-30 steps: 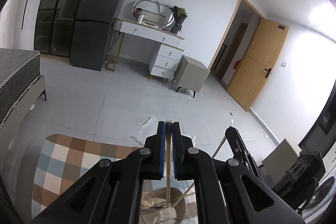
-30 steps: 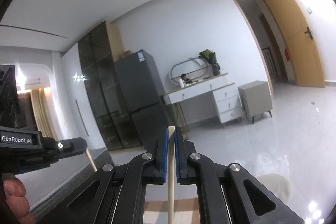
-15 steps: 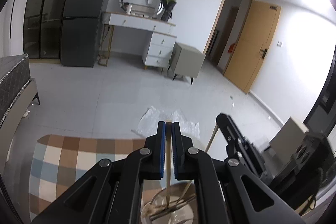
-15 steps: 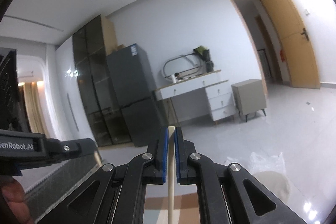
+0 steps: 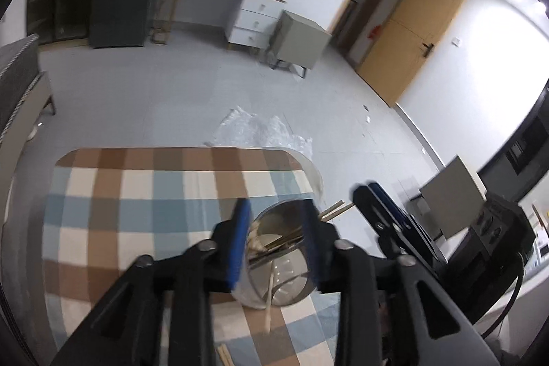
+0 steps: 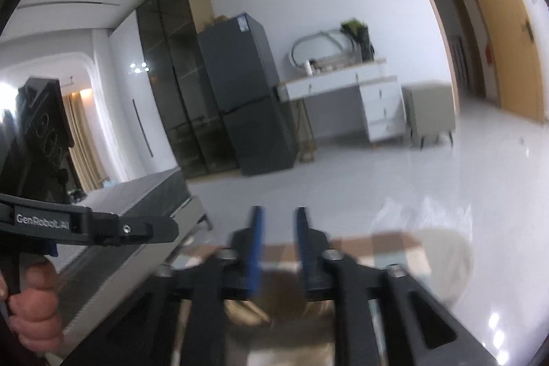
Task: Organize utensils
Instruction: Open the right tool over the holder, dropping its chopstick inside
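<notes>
Left gripper (image 5: 274, 235) jaws just opened, nothing pinched, above metal cup (image 5: 279, 266) holding chopsticks (image 5: 274, 246). Right gripper (image 6: 277, 239) jaws just opened, empty. Cup near right edge of checkered table (image 5: 137, 194); one chopstick (image 5: 268, 300) leans over cup rim.

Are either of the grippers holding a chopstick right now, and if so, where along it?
No. Both have just been opening: the left gripper stands open over the metal cup of chopsticks, pads touching nothing, and the right gripper is open and empty.
</notes>
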A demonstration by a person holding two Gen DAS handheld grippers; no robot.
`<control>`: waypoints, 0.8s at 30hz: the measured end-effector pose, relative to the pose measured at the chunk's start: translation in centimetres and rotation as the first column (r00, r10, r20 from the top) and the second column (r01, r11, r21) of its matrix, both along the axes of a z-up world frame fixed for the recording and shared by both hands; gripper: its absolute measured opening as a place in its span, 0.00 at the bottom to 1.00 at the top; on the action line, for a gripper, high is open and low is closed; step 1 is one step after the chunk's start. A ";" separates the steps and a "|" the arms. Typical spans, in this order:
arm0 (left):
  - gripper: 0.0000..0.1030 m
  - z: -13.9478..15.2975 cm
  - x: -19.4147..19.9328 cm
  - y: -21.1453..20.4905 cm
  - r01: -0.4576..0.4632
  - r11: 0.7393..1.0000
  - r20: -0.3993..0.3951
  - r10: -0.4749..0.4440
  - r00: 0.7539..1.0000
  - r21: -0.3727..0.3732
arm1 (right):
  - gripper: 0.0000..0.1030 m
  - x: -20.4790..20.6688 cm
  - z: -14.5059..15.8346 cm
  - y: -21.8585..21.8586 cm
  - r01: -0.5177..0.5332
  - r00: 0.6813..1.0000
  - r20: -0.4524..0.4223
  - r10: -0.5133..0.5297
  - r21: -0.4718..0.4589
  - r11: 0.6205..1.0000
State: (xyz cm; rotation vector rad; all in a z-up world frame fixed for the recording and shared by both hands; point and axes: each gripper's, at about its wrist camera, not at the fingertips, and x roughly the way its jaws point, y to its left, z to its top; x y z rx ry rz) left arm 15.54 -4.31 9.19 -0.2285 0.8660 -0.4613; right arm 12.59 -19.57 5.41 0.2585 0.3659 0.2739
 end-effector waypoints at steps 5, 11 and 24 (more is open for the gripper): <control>0.56 2.5 -4.2 2.2 -0.107 0.994 0.060 0.105 0.993 0.032 | 0.47 -3.8 1.7 -1.2 0.026 1.000 0.005 -0.026 0.019 0.999; 0.66 3.0 -8.0 3.7 -0.167 0.983 0.099 0.160 0.982 0.074 | 0.60 -7.5 3.4 -0.4 -0.001 1.000 -0.001 0.001 0.009 1.000; 0.72 -1.0 -12.7 6.2 -0.288 0.946 0.170 0.262 0.950 0.151 | 0.78 -13.1 -0.1 3.9 -0.052 0.996 -0.077 0.048 -0.049 0.997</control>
